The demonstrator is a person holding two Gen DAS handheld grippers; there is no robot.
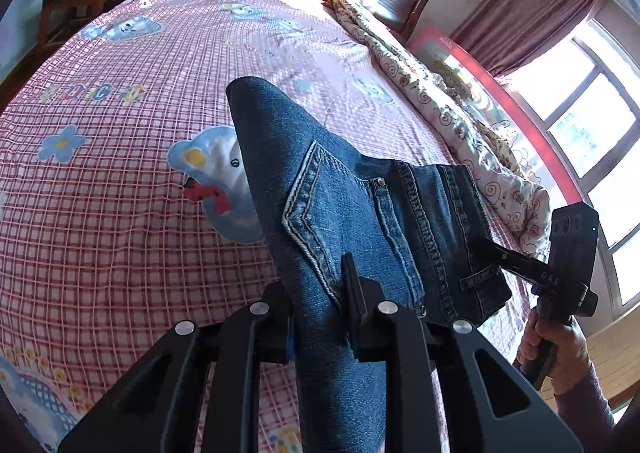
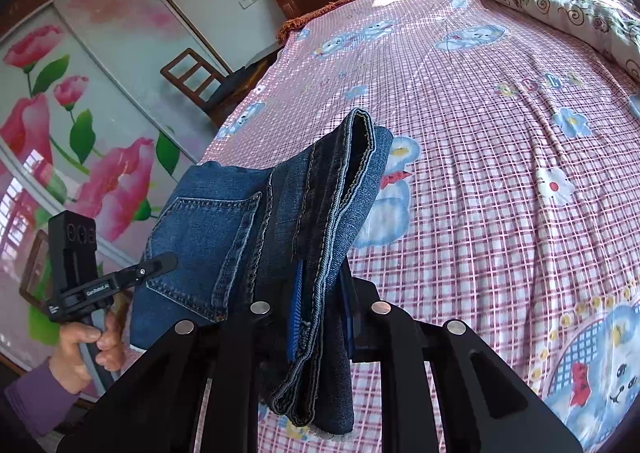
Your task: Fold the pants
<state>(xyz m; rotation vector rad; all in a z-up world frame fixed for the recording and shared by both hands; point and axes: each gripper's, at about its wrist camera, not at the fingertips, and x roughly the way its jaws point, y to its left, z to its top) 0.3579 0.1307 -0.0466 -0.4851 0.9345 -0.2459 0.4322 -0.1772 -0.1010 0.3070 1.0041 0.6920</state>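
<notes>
A pair of blue jeans [image 1: 320, 189] hangs folded between my two grippers, lifted above the bed. My left gripper [image 1: 320, 293] is shut on the jeans near the back pocket. My right gripper [image 2: 320, 293] is shut on the jeans [image 2: 224, 221] at the stacked hem and waistband edges. In the left wrist view the right gripper [image 1: 486, 247] reaches into the cloth from the right. In the right wrist view the left gripper [image 2: 160, 263] touches the pocket side from the left.
The bed's pink checked sheet [image 1: 120, 173] with bear prints lies below. A rolled floral quilt [image 1: 440, 101] lies along the window side. A wooden chair [image 2: 200, 81] and a flower-painted wardrobe [image 2: 80, 113] stand beside the bed.
</notes>
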